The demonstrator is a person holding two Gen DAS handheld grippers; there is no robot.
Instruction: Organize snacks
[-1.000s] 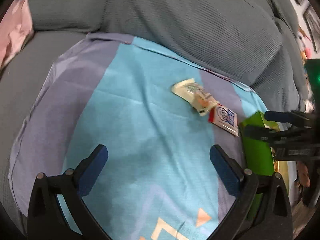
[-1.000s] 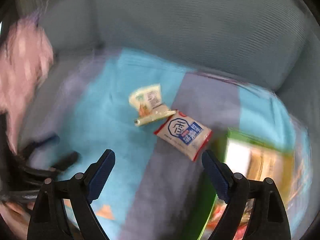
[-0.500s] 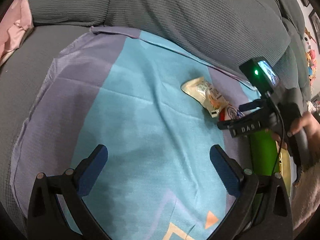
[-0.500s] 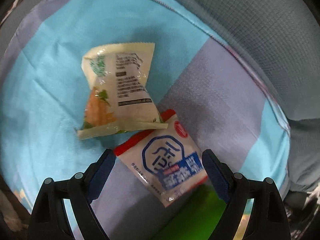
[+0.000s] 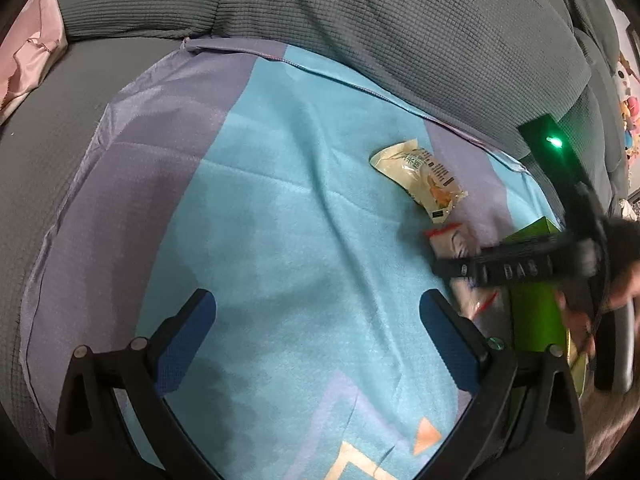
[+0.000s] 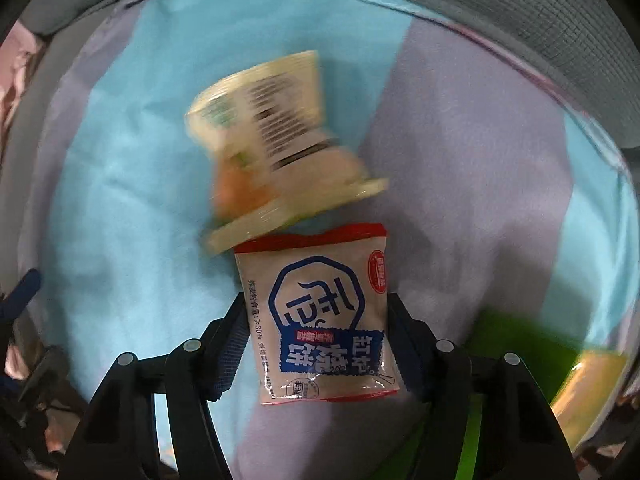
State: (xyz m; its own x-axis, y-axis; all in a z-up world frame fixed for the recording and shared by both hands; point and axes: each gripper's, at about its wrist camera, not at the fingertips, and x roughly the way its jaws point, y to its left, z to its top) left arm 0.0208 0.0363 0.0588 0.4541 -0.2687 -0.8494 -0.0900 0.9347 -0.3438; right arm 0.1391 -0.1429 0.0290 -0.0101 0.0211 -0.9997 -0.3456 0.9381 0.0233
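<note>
Snacks lie on a blue and lilac cloth (image 5: 280, 240) spread over a grey sofa (image 5: 360, 40). In the right wrist view a white packet (image 6: 320, 316) with a red top edge and a blue hexagon mark sits between the fingers of the right gripper (image 6: 318, 320). Its jaws have just been closing, and both pads now press the packet's long sides. The packet's top edge touches the sealed end of a yellow packet (image 6: 276, 148), which lies just beyond it on the cloth and looks blurred.

From the left wrist view the right gripper (image 5: 468, 268) shows at the right, a hand (image 5: 616, 280) around its handle and a green light glowing on its upper part. The white packet (image 5: 452, 244) is half hidden under it, and the yellow packet (image 5: 420, 172) lies farther off, apart from the gripper. A green box (image 5: 532, 312) stands at the cloth's right edge, just beside the white packet.

The left gripper (image 5: 318, 316) hangs over bare cloth at the near side, jaws wide with nothing between them. A pink cloth (image 5: 32, 56) shows at the far left.
</note>
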